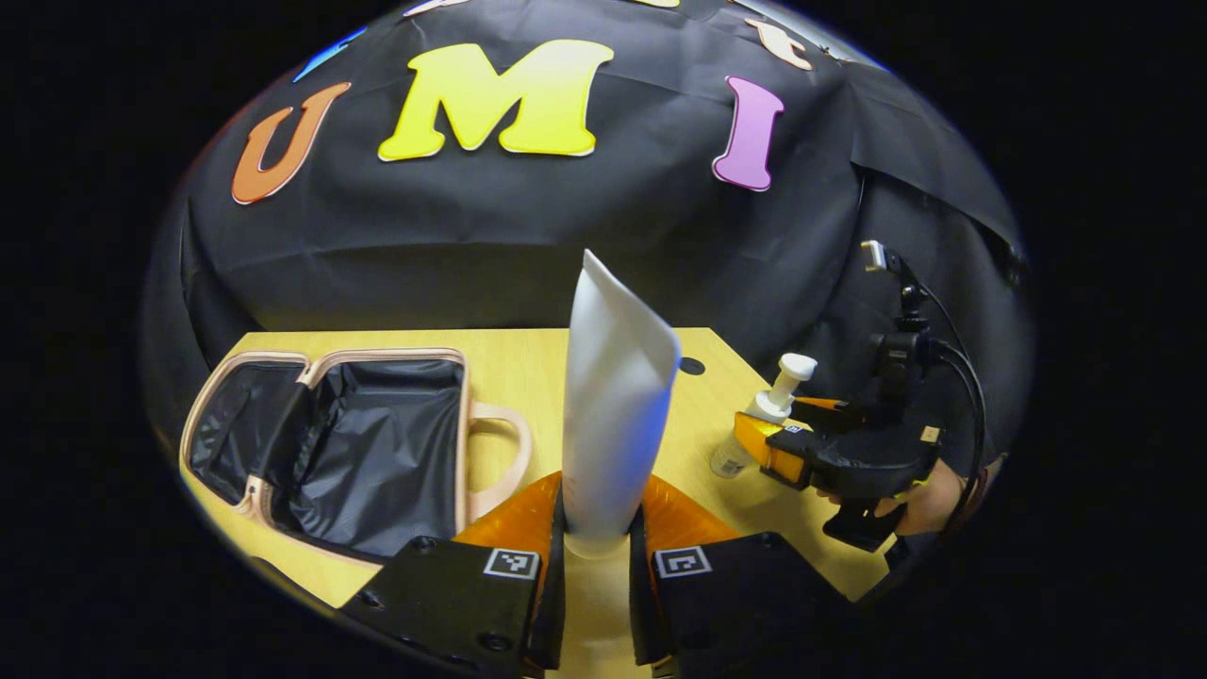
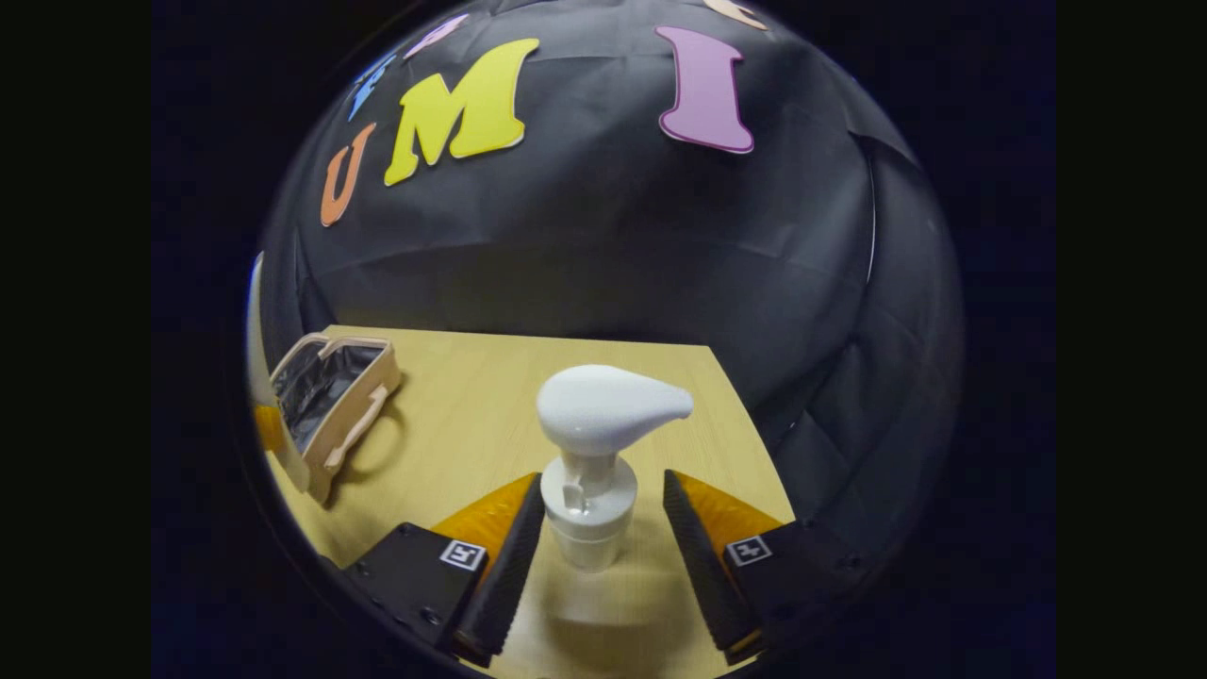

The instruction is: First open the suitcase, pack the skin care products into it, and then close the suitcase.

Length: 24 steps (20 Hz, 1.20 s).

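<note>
My left gripper (image 1: 599,505) is shut on a white squeeze tube (image 1: 618,396), which stands upright between its fingers above the wooden table (image 1: 528,363). The small suitcase (image 1: 358,443) lies open to the left, showing a black lining and a pale pink rim and handle. In the right gripper view, my right gripper (image 2: 603,486) is open around a white pump bottle (image 2: 594,424) standing on the table (image 2: 490,396), with a gap at the right finger. The left gripper view shows that right gripper (image 1: 783,438) and the pump bottle (image 1: 778,396) at the table's right edge, held by a hand (image 1: 929,500).
The black cloth wall closes off the table's back and right side. A small dark hole (image 1: 692,365) marks the tabletop near the back edge. In the right gripper view the open suitcase (image 2: 330,405) lies far left, with bare tabletop between it and the bottle.
</note>
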Motion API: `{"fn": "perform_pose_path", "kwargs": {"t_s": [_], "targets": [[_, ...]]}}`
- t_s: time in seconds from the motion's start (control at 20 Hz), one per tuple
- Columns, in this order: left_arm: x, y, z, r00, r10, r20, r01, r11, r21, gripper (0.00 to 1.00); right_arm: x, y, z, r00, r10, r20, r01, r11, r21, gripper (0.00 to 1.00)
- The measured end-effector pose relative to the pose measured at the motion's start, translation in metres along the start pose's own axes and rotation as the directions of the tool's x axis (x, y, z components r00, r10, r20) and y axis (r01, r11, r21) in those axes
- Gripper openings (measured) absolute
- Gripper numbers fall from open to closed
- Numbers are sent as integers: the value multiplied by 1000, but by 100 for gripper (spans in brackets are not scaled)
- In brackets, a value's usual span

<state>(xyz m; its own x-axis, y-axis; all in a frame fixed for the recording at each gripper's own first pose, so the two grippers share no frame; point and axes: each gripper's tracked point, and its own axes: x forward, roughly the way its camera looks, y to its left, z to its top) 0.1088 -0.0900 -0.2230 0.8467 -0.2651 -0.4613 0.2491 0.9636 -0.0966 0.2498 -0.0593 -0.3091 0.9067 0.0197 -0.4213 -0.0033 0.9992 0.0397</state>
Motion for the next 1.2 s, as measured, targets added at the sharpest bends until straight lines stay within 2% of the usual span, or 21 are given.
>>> {"fn": "perform_pose_path", "kwargs": {"t_s": [0.2, 0.3, 0.35, 0.4, 0.6, 0.8, 1.05, 1.2], "targets": [[-30, 45, 2, 998, 60, -6, -61, 998, -23, 31, 6, 9, -1, 1000, -20, 4, 20, 1000, -11, 52], [-39, 69, -3, 996, 93, -8, -94, 995, -35, 30, 2, 10, 0, 999, -34, 1, 34, 999, -13, 48], [-45, 80, -3, 994, 106, -9, -107, 993, -40, 30, 0, 12, -3, 999, -37, -13, 37, 999, -11, 50], [-50, 93, -1, 993, 121, -7, -121, 992, -37, 30, -5, 15, -3, 999, -37, -22, 37, 999, -4, 45], [-52, 154, -7, 985, 171, -36, -172, 984, -36, 30, -52, 38, 11, 1000, -20, -10, 20, 1000, 0, 47], [-29, 206, -35, 971, 196, -137, -202, 979, -36, 30, -104, 76, 26, 999, 29, 22, -28, 998, -57, 47], [8, 230, -70, 946, 174, -274, -190, 981, -32, 31, -150, 118, 35, 997, 78, 2, -78, 997, 29, 47], [22, 231, -87, 921, 165, -352, -184, 983, -19, 31, -163, 142, 41, 995, 95, 9, -95, 995, 2, 46]]}}
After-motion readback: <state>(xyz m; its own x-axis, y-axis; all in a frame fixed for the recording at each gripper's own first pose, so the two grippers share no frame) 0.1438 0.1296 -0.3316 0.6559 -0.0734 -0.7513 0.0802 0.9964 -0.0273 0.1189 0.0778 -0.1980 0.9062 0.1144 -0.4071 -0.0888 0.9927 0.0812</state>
